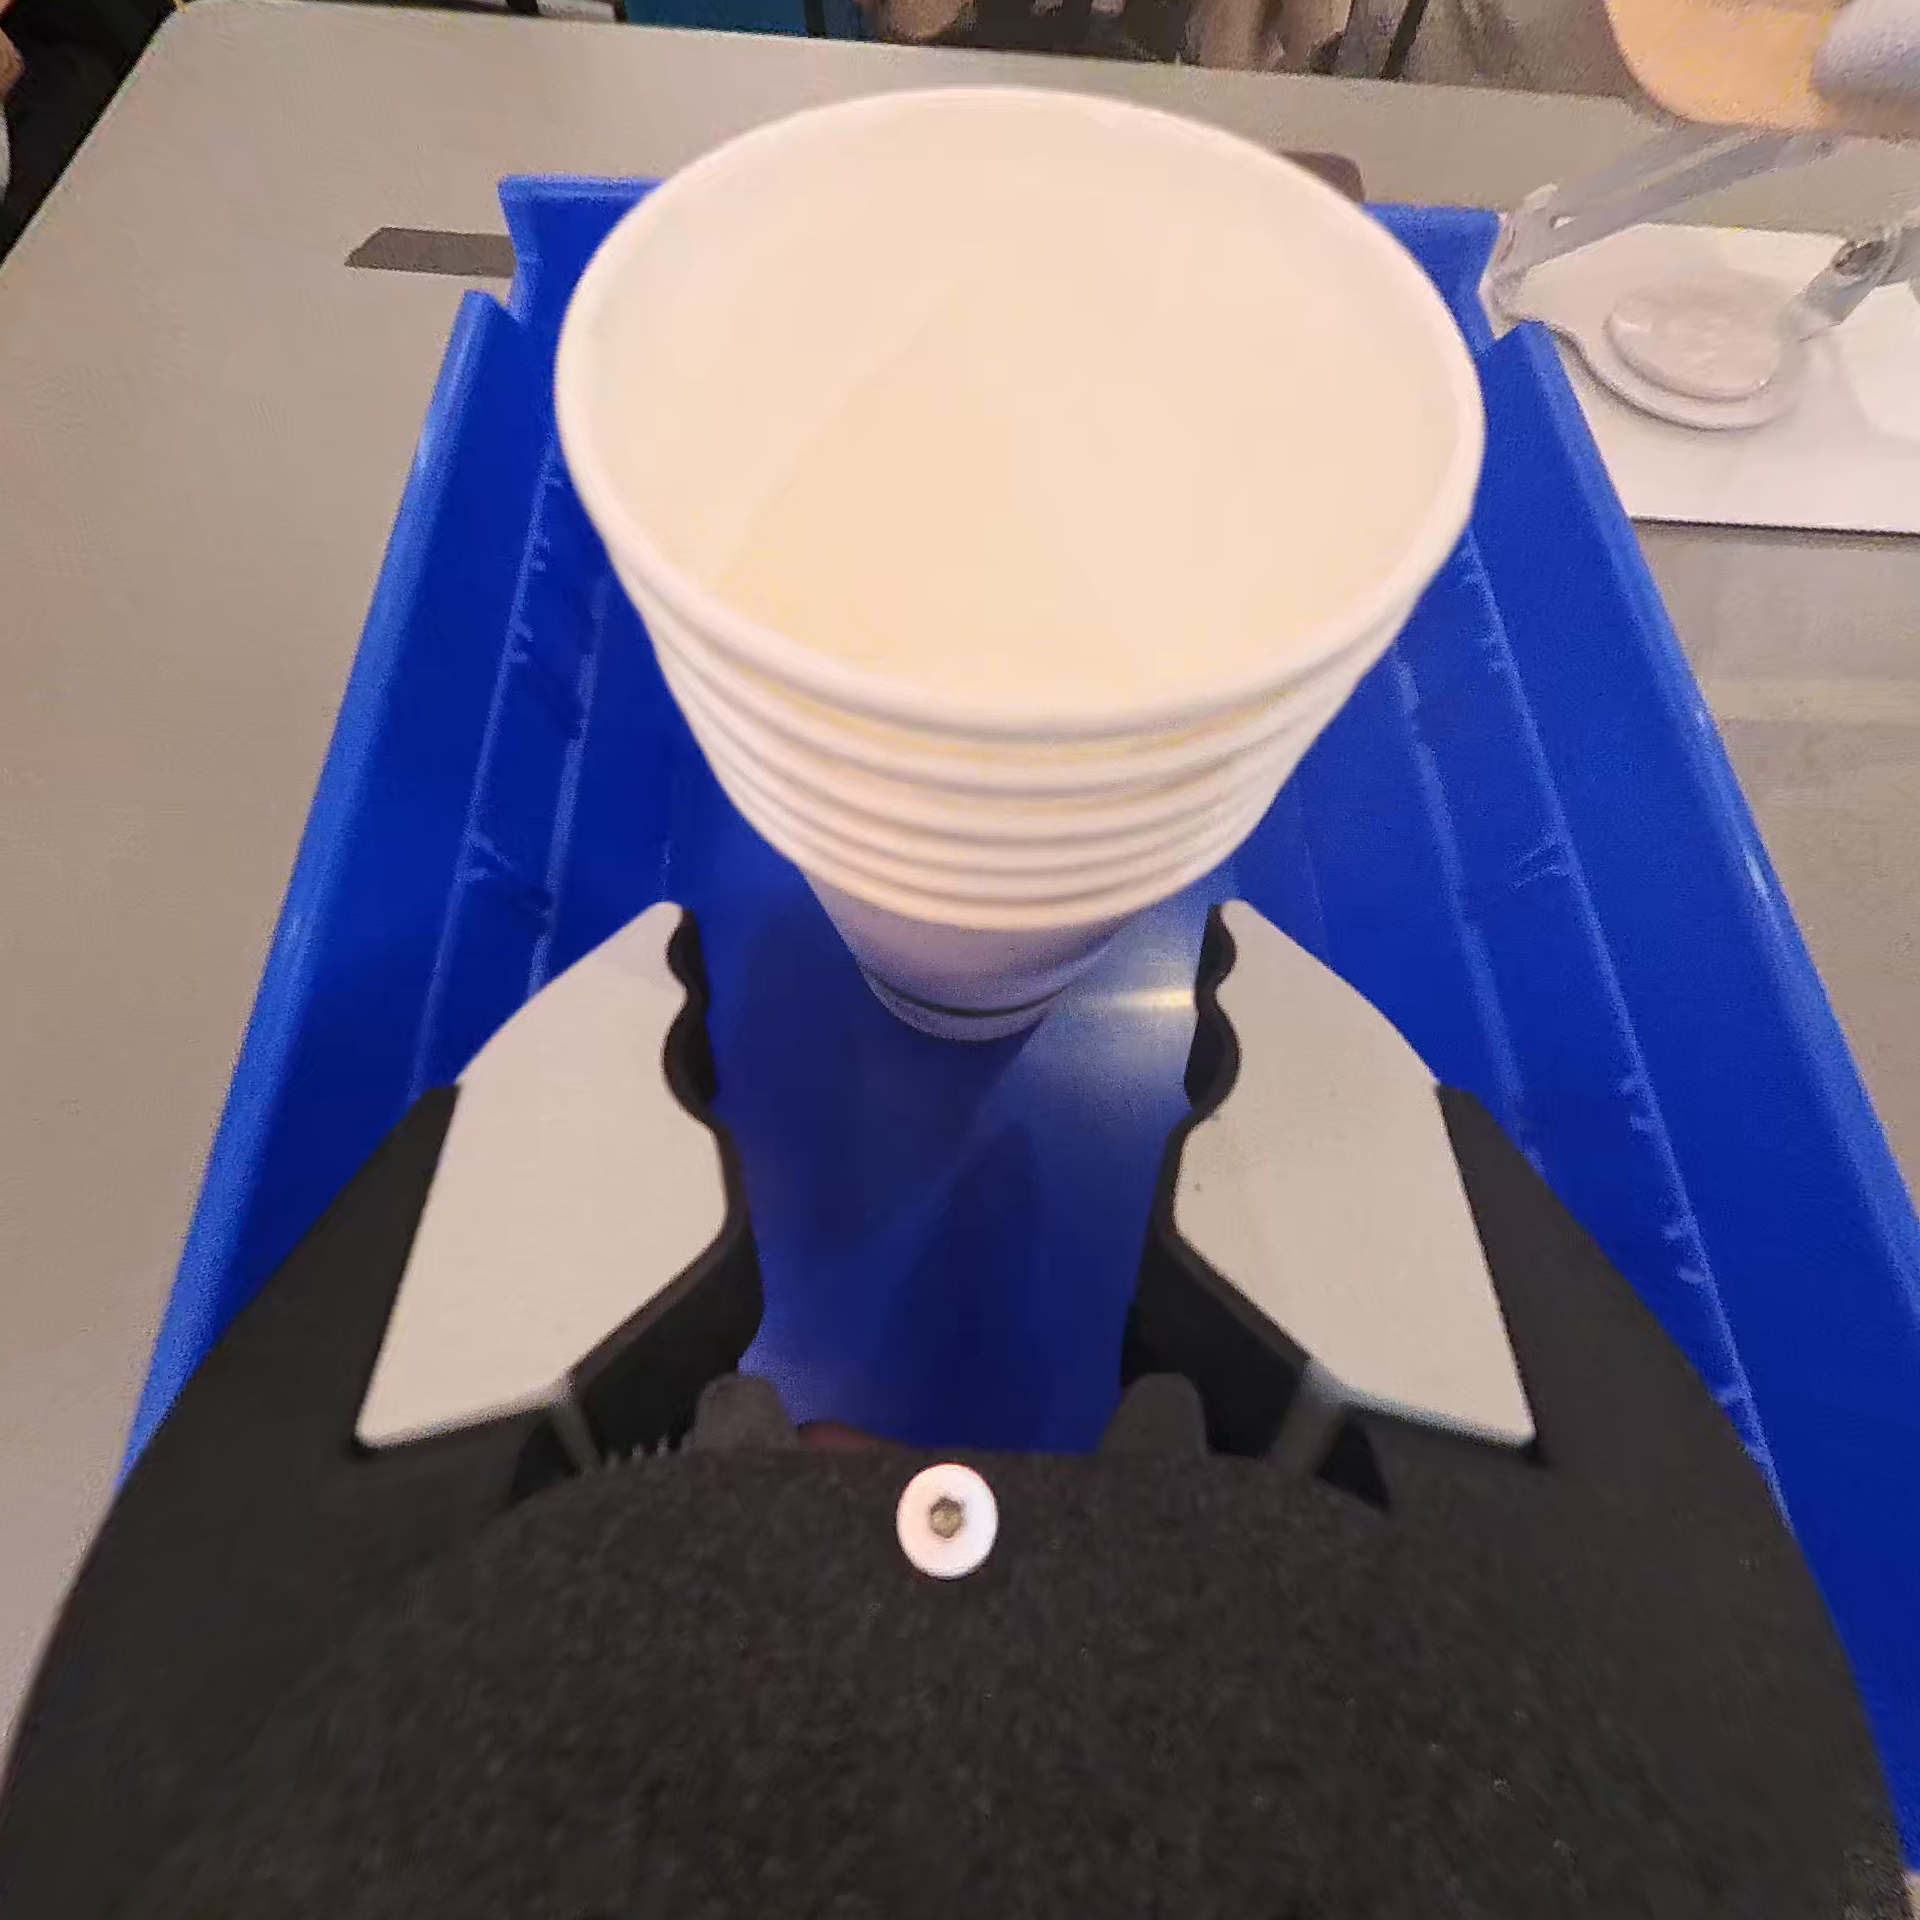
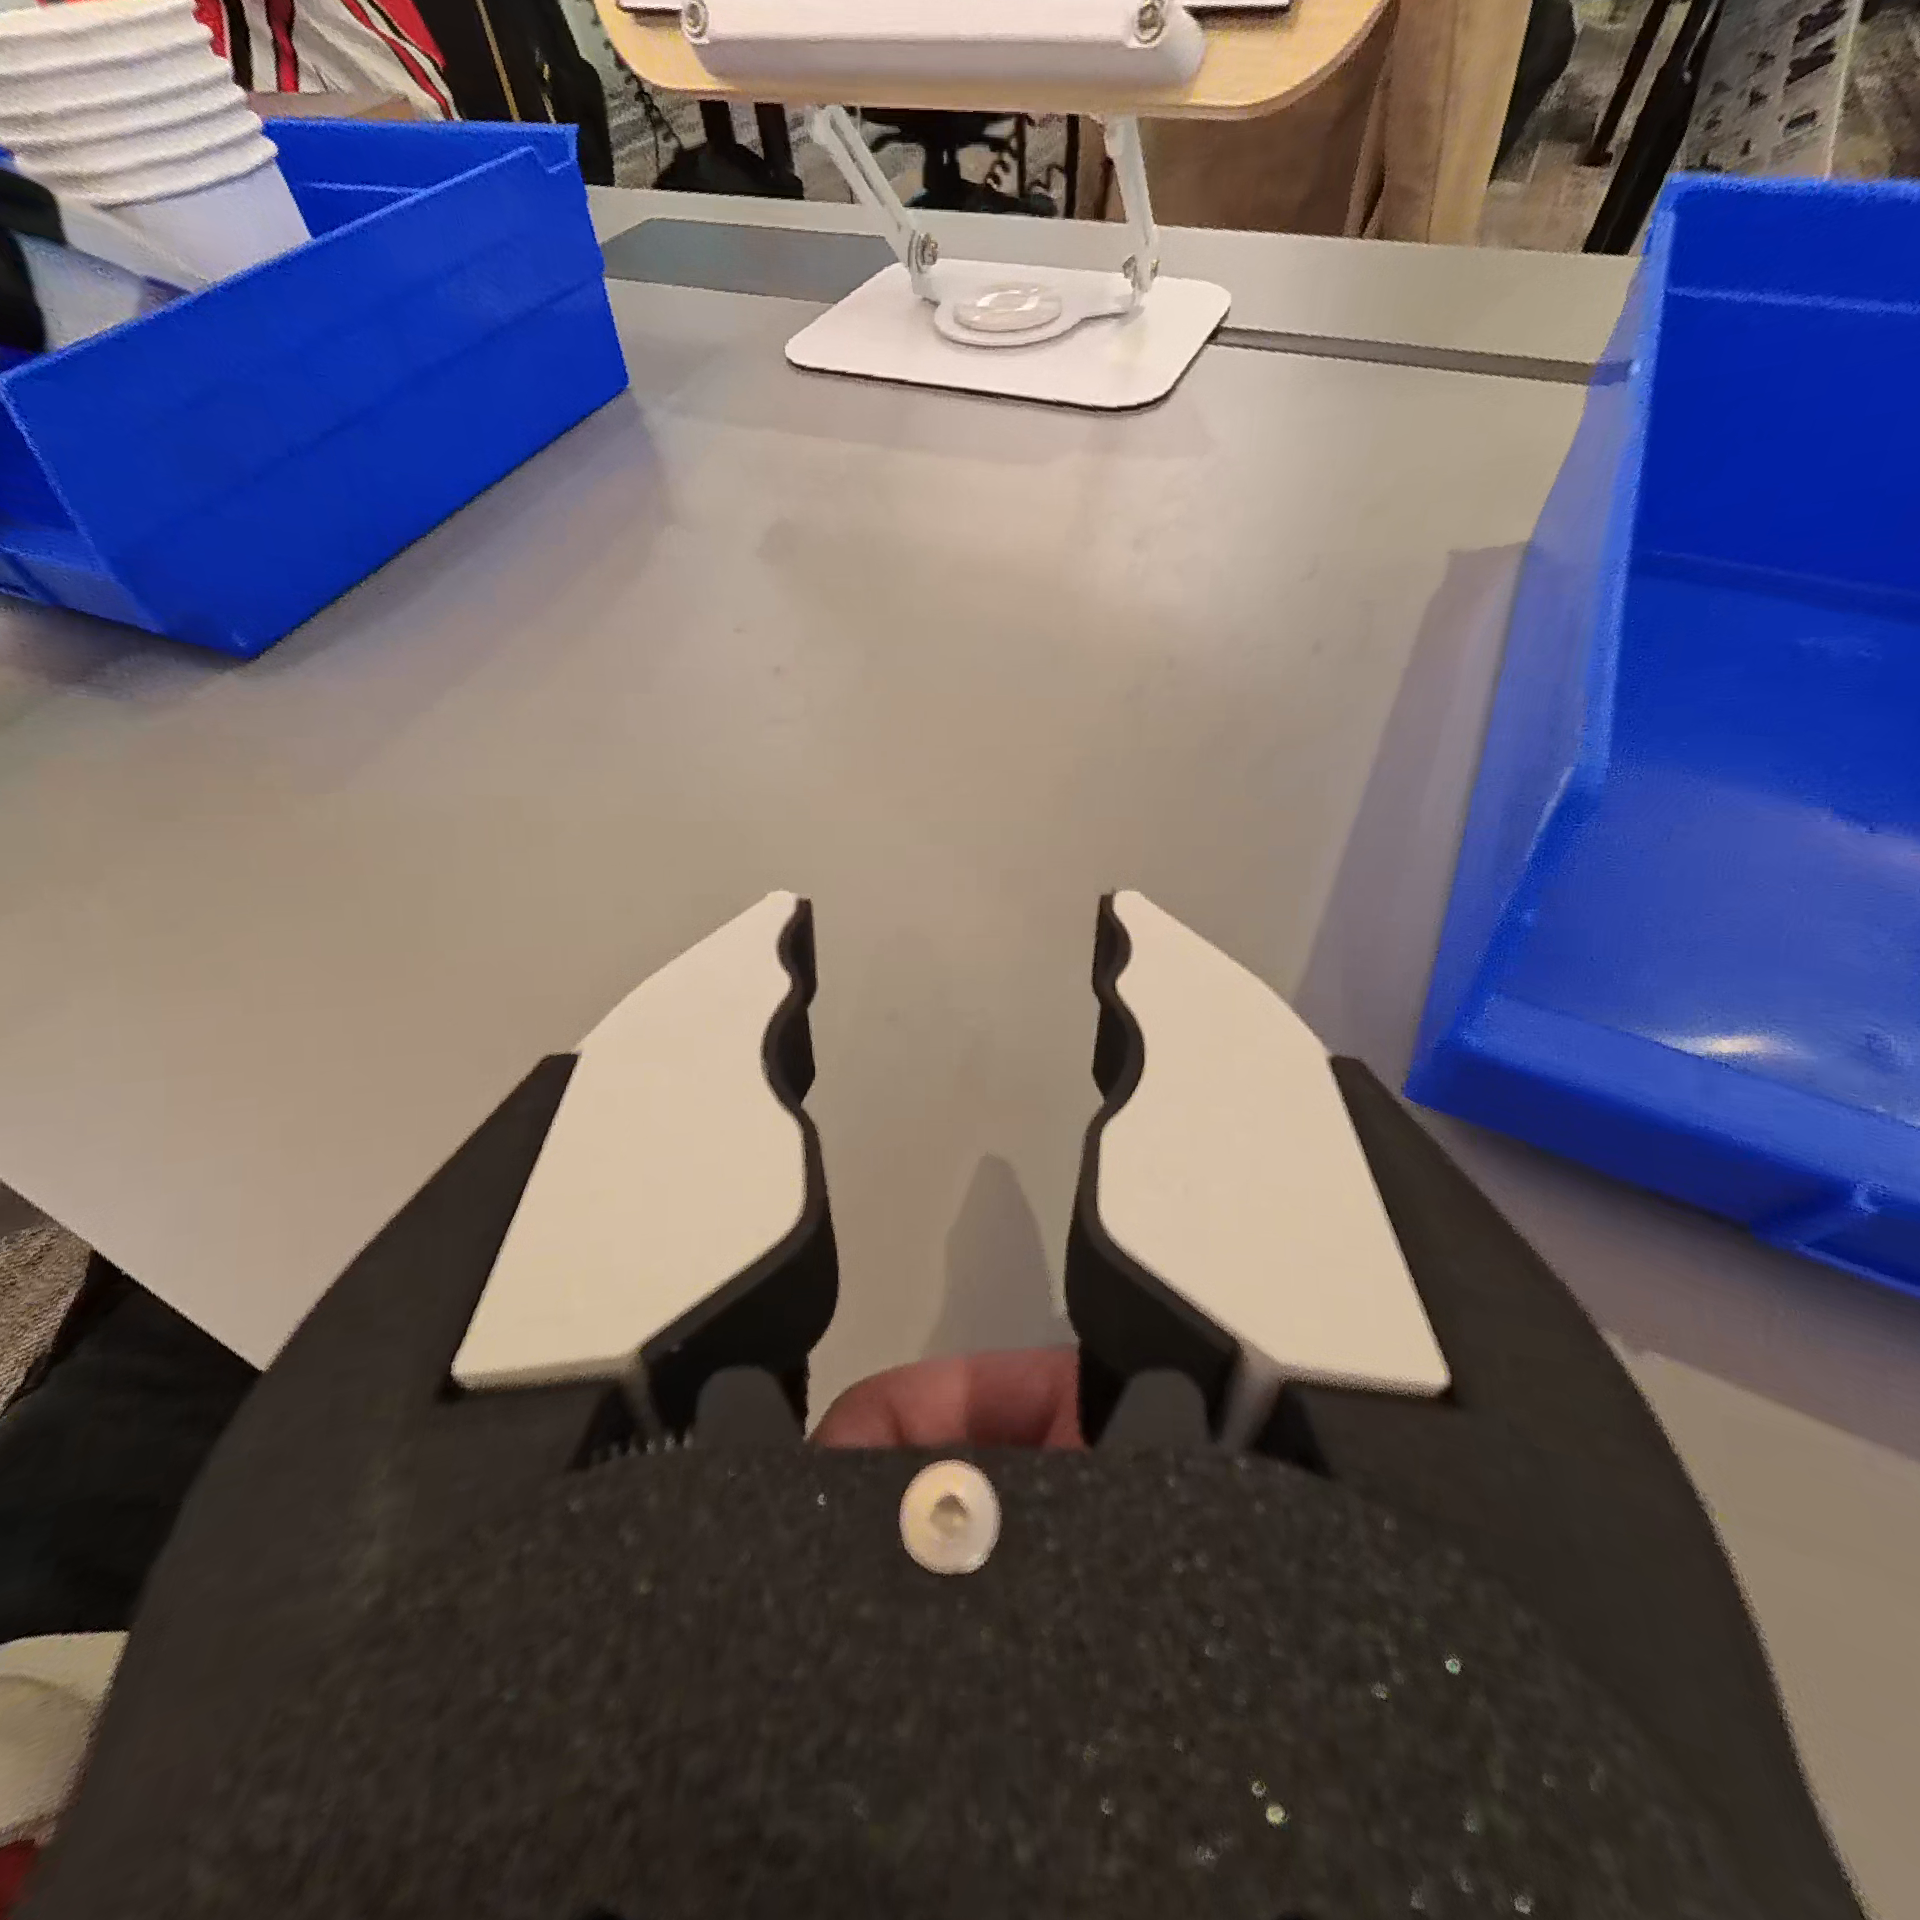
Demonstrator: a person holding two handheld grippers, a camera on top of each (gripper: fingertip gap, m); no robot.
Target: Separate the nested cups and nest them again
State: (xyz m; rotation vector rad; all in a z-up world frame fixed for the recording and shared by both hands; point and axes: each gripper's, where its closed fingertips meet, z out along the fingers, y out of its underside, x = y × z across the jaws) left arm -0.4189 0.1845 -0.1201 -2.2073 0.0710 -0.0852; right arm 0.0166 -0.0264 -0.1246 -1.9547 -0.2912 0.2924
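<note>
- Left gripper (image 1: 951, 940): black body, pale finger plates, jaws spread wide and holding nothing. It is positioned over the open near end of a blue plastic bin (image 1: 436, 727).
- Nested paper cups (image 1: 1013, 499): a white stack of roughly seven rims stands upright inside that bin, just beyond the left fingertips. The base sits on the bin floor, in line with the gap between the jaws. No contact with either finger is visible.
- Right gripper (image 2: 951, 914): same build, jaws parted with a clear gap, nothing between them. It hangs above the bare grey table (image 2: 831, 675). A fingertip of the holder's hand (image 2: 951, 1397) shows behind the jaws.
- Second blue bin (image 2: 1714, 727): lies to the right of the right gripper on the table, no contents visible in the part shown.
- In the right wrist view the first bin (image 2: 312, 416) stands far left, with the cup stack (image 2: 135, 114) rising above its rim.
- White stand (image 2: 1013, 332): flat base and hinged arms, at the far side of the table between the two bins, carrying a wooden board (image 2: 1299, 62).
</note>
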